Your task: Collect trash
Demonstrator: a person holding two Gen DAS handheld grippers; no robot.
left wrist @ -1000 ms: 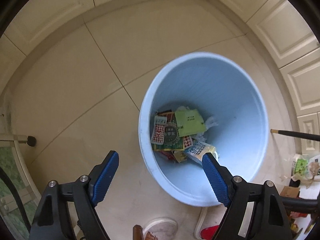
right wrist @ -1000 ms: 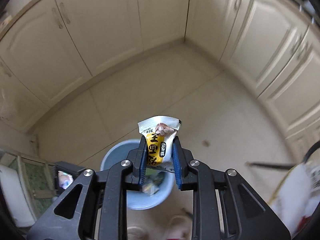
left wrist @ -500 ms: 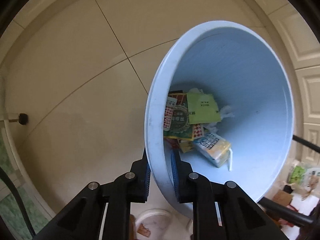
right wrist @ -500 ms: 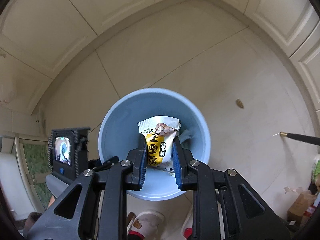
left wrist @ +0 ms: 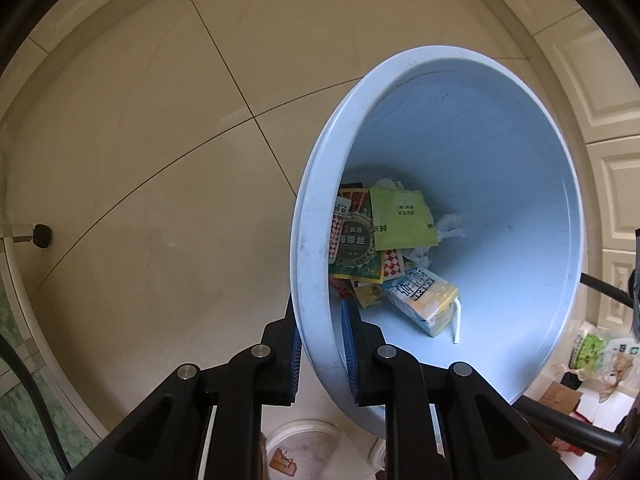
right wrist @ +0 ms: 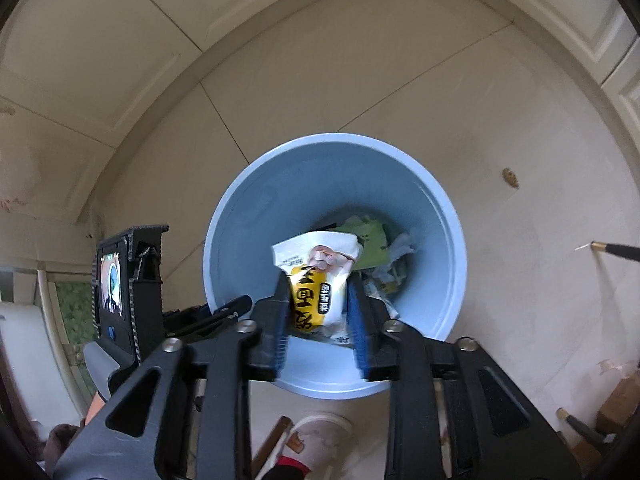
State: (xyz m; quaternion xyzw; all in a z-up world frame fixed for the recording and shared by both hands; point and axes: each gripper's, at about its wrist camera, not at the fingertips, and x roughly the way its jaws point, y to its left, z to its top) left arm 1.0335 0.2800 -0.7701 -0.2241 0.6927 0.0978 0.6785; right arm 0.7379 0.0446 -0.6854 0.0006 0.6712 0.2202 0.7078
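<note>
One light-blue trash bin [left wrist: 316, 280], right of centre in the left wrist view, centre in the right wrist view, standing on a beige tiled floor [left wrist: 160, 160].

Left gripper [left wrist: 320, 344]: closed narrow on the bin's near rim, one pad outside the wall, one inside.

Right gripper [right wrist: 320, 312]: above the bin mouth, jaws partly parted and blurred; one white-and-yellow snack packet [right wrist: 316, 280] sits between the pads, and firm contact cannot be told.

Bin contents, lower middle of the left wrist view: one green packet [left wrist: 402, 220], one dark green seaweed wrapper [left wrist: 354, 244], one drink carton [left wrist: 424, 296] with one white straw [left wrist: 457, 320], white tissue scraps [left wrist: 452, 228], and further wrappers, too overlapped to count.
</note>
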